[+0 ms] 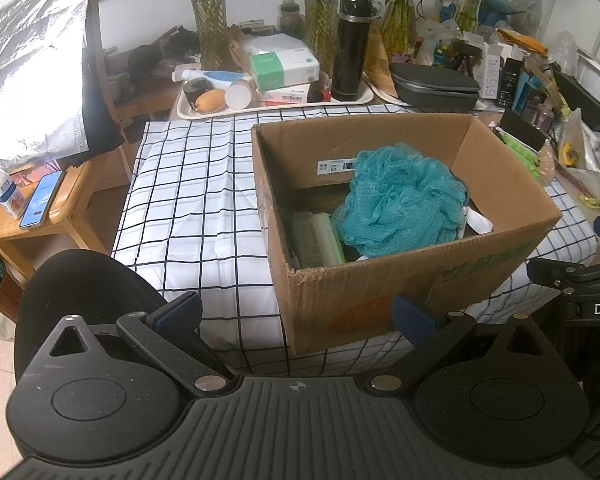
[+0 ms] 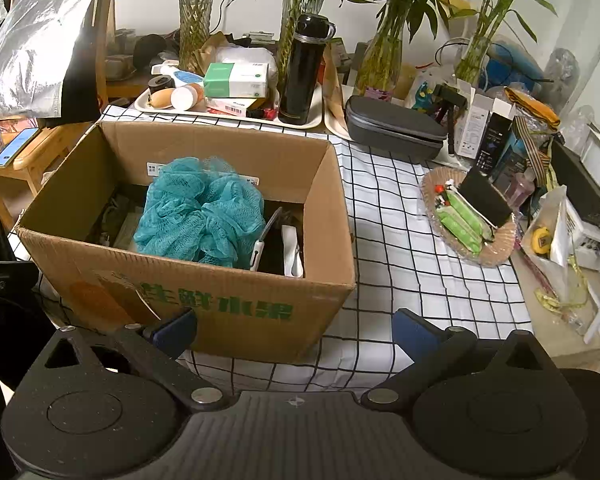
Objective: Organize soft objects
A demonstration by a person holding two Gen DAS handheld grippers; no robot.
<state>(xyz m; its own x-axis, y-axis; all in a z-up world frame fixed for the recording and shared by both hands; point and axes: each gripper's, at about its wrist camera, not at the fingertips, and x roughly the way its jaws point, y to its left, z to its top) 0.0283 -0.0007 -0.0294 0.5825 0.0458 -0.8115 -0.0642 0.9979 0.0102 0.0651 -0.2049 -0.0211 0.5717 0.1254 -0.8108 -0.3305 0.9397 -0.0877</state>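
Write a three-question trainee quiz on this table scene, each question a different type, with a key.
1. True or false: the teal mesh bath sponge lies inside the cardboard box.
2. Multiple choice: the black flask stands on (A) the checked tablecloth, (B) a white tray, (C) the wooden side table.
3. Fill in: both the left gripper and the right gripper have their fingers ____ and hold nothing.

Key: 1 true; 2 B; 3 open.
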